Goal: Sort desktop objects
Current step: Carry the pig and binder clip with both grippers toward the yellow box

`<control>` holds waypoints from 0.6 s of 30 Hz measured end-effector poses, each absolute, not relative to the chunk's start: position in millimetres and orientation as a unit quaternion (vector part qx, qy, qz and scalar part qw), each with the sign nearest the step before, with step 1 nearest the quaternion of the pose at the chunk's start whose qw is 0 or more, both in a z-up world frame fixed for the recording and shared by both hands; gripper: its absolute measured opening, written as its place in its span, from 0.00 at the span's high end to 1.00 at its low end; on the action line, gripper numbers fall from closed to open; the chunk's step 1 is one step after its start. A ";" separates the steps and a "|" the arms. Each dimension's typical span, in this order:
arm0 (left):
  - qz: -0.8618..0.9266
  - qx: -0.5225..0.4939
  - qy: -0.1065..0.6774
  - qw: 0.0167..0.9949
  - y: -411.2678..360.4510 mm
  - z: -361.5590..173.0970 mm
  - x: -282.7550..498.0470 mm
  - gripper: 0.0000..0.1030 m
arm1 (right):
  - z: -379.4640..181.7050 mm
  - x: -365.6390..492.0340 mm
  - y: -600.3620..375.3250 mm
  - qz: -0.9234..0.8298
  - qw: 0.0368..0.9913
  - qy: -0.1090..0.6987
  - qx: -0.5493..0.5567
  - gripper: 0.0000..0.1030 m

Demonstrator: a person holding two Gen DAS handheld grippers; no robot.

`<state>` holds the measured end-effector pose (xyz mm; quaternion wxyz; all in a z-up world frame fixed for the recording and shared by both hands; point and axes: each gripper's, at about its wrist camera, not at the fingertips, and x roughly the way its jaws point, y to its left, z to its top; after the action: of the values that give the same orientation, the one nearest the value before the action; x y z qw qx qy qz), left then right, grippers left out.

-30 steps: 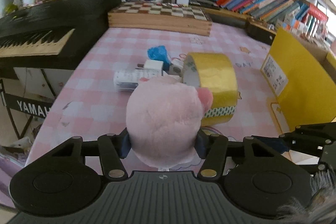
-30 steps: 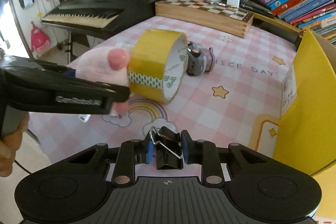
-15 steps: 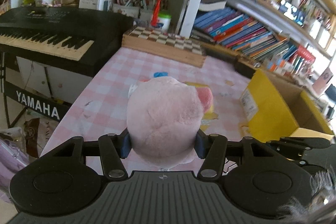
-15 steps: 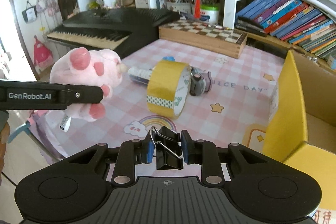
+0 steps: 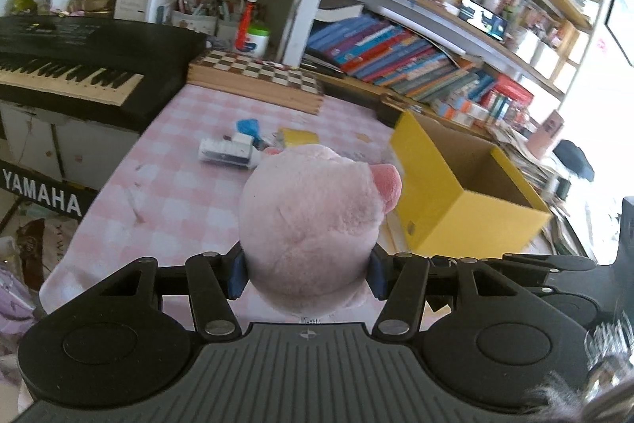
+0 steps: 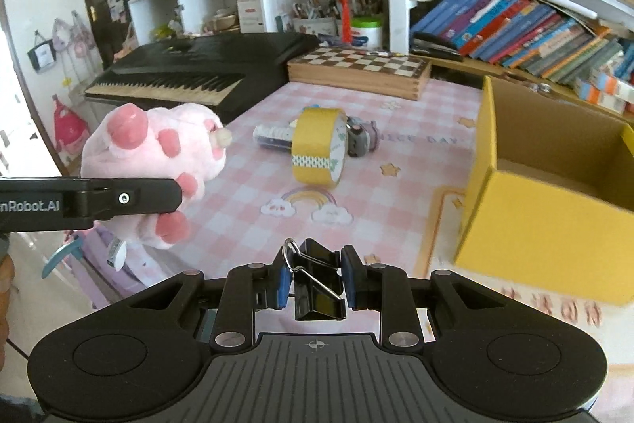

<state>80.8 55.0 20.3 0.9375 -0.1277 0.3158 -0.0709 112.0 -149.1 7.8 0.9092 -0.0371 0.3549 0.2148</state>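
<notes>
Presently, both grippers loaded and airborne; nothing visible in the box yet.

Left gripper (image 5: 305, 274) is clamped on the pink plush pig (image 5: 313, 224); right gripper (image 6: 313, 282) is clamped on a black binder clip (image 6: 317, 284). Yellow cardboard box (image 6: 547, 224) stands open at 3 o'clock of the right wrist view, its visible floor bare. Left to sort: yellow tape roll (image 6: 319, 149), a grey gadget (image 6: 362, 137) touching it, a printed tube (image 6: 273, 136) at 12 o'clock. Chessboard box (image 6: 360, 68) and keyboard (image 6: 190, 74) bound the far edge; the checked tablecloth (image 6: 396, 201) before the box lies open.
</notes>
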 end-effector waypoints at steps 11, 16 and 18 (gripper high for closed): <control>-0.125 -0.116 0.328 0.929 35.1 17.4 38.1 0.48 | 4.8 53.5 -170.7 0.163 0.919 0.360 -0.011 0.75; -0.158 -0.110 0.338 0.921 25.5 14.1 25.9 0.48 | 1.9 32.0 -180.9 0.132 0.922 0.364 0.002 0.75; -0.172 -0.106 0.340 0.918 20.8 12.9 22.9 0.48 | 0.7 24.6 -186.3 0.119 0.923 0.366 0.008 0.75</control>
<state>22.9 20.8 12.9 0.9184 -0.1059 0.3403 -0.1716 24.6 -186.3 0.7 0.9231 0.0082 0.3656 0.1186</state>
